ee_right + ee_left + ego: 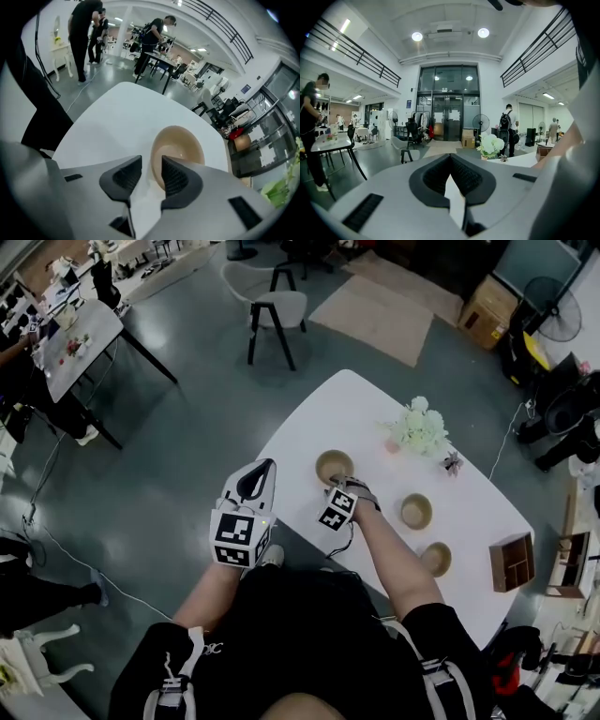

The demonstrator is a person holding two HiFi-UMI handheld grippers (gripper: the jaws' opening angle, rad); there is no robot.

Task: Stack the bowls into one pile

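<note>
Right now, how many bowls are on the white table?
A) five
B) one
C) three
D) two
C: the head view shows the left bowl, the middle bowl and the right bowl, each standing apart on the table.

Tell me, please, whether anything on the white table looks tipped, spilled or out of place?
Nothing stands out. The three round tan bowls sit upright and apart on the white table. I can see no spill or damage, and the bunch of white flowers stands upright.
</note>
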